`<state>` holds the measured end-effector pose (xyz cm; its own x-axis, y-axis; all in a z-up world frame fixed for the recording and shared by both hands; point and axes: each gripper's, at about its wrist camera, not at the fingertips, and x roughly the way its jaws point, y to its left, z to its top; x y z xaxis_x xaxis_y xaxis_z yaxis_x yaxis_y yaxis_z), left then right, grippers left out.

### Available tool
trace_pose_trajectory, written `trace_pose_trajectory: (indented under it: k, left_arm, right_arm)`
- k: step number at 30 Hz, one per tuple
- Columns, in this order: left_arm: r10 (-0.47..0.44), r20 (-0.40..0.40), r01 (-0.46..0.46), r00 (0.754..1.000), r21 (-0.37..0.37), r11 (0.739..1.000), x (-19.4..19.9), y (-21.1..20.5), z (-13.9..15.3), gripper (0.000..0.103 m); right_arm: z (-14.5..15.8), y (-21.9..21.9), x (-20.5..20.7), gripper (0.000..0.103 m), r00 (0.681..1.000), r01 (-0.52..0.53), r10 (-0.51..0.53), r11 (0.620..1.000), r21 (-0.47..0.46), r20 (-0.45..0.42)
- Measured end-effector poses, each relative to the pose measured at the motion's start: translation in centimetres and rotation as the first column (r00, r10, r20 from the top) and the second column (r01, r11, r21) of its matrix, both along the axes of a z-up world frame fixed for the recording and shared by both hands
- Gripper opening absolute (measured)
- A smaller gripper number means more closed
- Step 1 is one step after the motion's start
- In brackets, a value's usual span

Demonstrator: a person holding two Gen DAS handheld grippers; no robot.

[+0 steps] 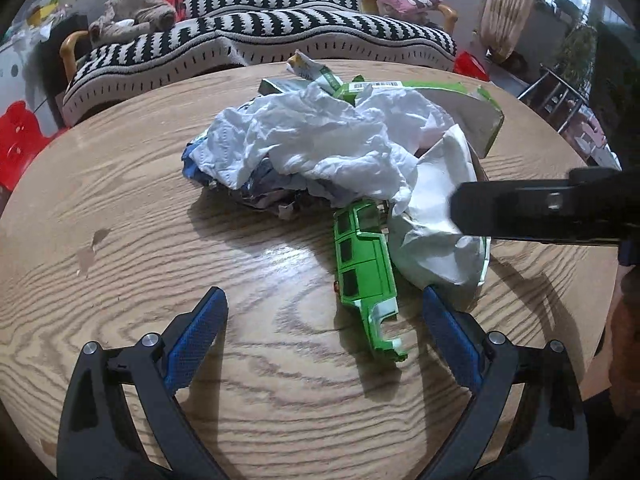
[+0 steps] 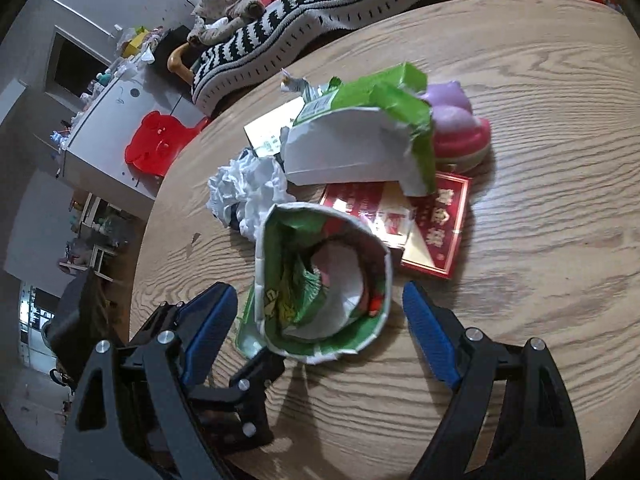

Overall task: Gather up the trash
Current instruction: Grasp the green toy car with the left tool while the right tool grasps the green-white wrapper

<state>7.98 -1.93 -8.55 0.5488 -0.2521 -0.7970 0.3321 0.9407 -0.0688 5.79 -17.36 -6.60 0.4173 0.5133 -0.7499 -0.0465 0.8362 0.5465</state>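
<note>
My right hand-held gripper (image 2: 320, 308): released, straddling a torn paper cup (image 2: 324, 280). Left hand-held gripper (image 1: 324, 312): released, empty (green toy car (image 1: 366, 272) just beyond). Far: tissue (image 1: 320, 140), green carton (image 2: 360, 136) heaped on surface (image 1: 120, 200). Nothing collected yet, I judge.

Trash heap (image 1: 328, 148) on round wooden table (image 1: 120, 208)

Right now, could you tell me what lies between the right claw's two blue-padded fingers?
In the right wrist view, the open right claw straddles a torn green-and-white paper cup lying on the wooden table; neither pad touches it.
</note>
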Motion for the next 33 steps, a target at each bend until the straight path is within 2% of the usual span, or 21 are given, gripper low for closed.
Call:
trace_pose_trajectory:
  k: [3,5,6,10,11,12,16,27,33]
  left_arm:
    - [-0.007,0.012,0.006,1.0,0.012,1.0,-0.1,-0.4,0.0,0.09]
    - [-0.009,0.026,0.008,1.0,0.028,1.0,-0.3,-0.7,0.1,0.077]
    - [-0.009,0.03,0.008,1.0,0.036,0.999,-0.4,-0.7,0.2,0.072]
    - [-0.022,0.016,0.022,1.0,0.024,0.999,-0.7,-0.6,0.6,0.025]
    - [-0.023,-0.003,0.023,1.0,0.009,1.0,-0.7,-0.5,0.7,0.016]
    - [-0.021,-0.017,0.021,1.0,0.0,1.0,-0.8,-0.4,0.8,0.012]
    - [-0.028,-0.014,0.028,1.0,0.001,1.0,-1.6,-0.1,1.4,0.01]
    - [0.0,-0.003,0.0,1.0,-0.005,1.0,-2.4,0.3,2.8,0.01]
    - [0.029,0.028,-0.03,0.999,0.03,0.999,-2.9,0.4,3.9,0.01]
  right_arm:
    - [-0.4,0.4,0.4,0.079,1.0,-0.001,0.001,1.0,-0.004,-0.013]
    - [-0.7,0.4,0.5,0.062,1.0,0.001,-0.001,1.0,-0.003,-0.021]
    - [-0.7,0.4,0.5,0.061,1.0,-0.001,0.001,1.0,0.004,-0.022]
    - [0.2,0.3,-0.1,0.057,1.0,-0.025,0.025,1.0,-0.016,0.009]
    - [0.5,0.2,-0.3,0.057,0.999,-0.027,0.027,1.0,-0.015,0.02]
    - [0.8,0.1,-0.5,0.056,0.999,-0.028,0.029,0.999,-0.015,0.03]
    - [2.2,-0.7,-1.5,0.056,0.997,-0.031,0.033,0.999,-0.023,0.071]
    - [3.4,-2.6,-2.2,0.056,0.994,-0.014,0.016,1.0,-0.024,0.105]
    - [4.2,-4.0,-2.9,0.056,0.991,0.002,0.004,0.999,-0.042,0.135]
